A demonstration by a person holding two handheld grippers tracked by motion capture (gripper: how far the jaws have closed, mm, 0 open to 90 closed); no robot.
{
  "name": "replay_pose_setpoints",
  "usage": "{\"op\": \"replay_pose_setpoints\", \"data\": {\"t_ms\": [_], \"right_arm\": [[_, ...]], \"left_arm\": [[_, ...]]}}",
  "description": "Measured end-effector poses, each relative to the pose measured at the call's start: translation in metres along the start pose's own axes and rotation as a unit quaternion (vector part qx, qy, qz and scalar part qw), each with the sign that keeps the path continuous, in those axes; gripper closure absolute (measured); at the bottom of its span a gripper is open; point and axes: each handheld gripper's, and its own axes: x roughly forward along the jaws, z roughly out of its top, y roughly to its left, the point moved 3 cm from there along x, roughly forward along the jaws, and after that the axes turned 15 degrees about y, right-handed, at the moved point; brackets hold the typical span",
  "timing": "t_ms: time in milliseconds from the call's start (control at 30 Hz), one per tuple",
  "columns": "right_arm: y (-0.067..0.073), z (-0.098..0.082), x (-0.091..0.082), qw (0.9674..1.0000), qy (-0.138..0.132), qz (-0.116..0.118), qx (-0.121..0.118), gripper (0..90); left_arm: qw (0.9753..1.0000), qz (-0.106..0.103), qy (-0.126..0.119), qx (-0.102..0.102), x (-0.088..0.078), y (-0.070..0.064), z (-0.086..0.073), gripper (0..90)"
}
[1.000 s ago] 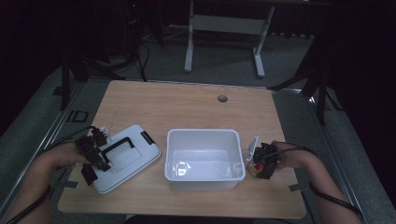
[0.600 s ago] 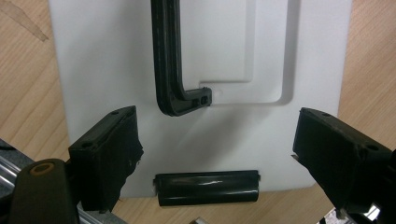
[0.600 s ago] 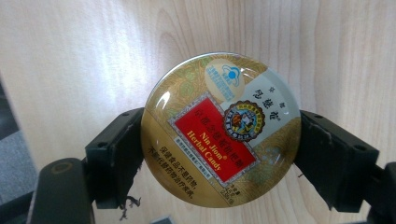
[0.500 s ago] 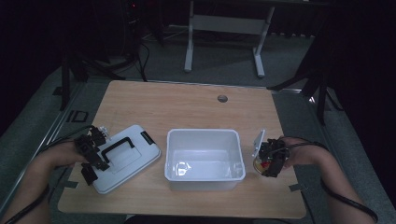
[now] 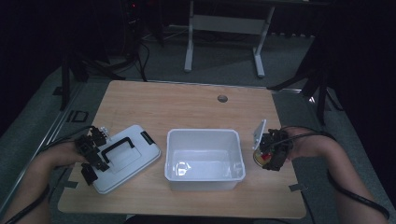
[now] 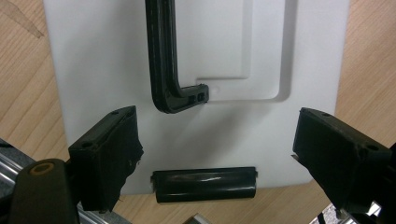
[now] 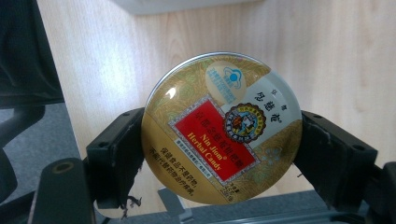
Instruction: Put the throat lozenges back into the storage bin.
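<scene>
A round gold candy tin (image 7: pixel 219 135) with a red label is clamped at its rim by my right gripper (image 7: pixel 212 154). In the high view that gripper (image 5: pixel 270 155) hovers with the tin (image 5: pixel 258 157) just right of the white bin (image 5: pixel 236 161), above the table. At the left lies a white lid (image 5: pixel 135 161) with a black handle (image 5: pixel 116 147). My left gripper (image 5: pixel 99 156) sits at the lid's left edge, its jaws spread wide. In the left gripper view the open gripper (image 6: pixel 212 140) straddles the lid (image 6: pixel 93 60), with a black latch (image 6: pixel 205 184) lying between the jaws, untouched, and the handle (image 6: pixel 163 60) beyond.
The bin is empty and stands mid-table near the front edge. A round cable hole (image 5: pixel 222 98) is in the wooden tabletop (image 5: pixel 177 107) toward the back. A strip of tape (image 5: pixel 296 187) marks the front right. A metal stand (image 5: pixel 224 28) is on the floor behind.
My right gripper has lifted with the tin and drifted slightly to the right. The left gripper and the lid have stayed where they were.
</scene>
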Motion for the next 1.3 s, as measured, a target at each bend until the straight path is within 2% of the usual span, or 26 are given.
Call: {"op": "replay_pose_setpoints", "data": {"t_ms": [267,433,567,800,1033,1200,1300], "right_arm": [[-0.002,0.017,-0.027,0.9998,-0.004,-0.018,-0.003,20.4],[0.000,0.032,-0.032,0.9995,-0.001,-0.028,-0.013,20.4],[0.003,0.043,-0.036,0.9994,-0.010,-0.026,-0.020,20.4],[0.009,0.070,-0.041,0.9985,-0.018,-0.023,-0.046,20.4],[0.011,0.095,-0.033,0.9981,-0.026,-0.005,-0.056,20.4],[0.012,0.107,-0.017,0.9980,-0.009,-0.007,-0.063,20.4],[0.010,0.112,-0.008,0.9985,-0.003,0.000,-0.054,20.4]], "left_arm": [[1.0000,0.003,-0.001,0.002,-0.002,-0.001,0.000,14.1],[1.0000,0.004,-0.001,0.004,-0.002,-0.002,0.001,14.1],[1.0000,0.005,0.002,0.004,-0.003,-0.002,0.000,14.1],[1.0000,0.003,0.005,0.004,-0.004,-0.004,0.004,14.1],[1.0000,0.001,0.003,0.006,-0.003,-0.005,0.007,14.1],[1.0000,0.001,0.009,0.005,0.000,-0.004,0.006,14.1],[1.0000,-0.001,0.006,0.002,0.000,-0.004,0.005,14.1]]}}
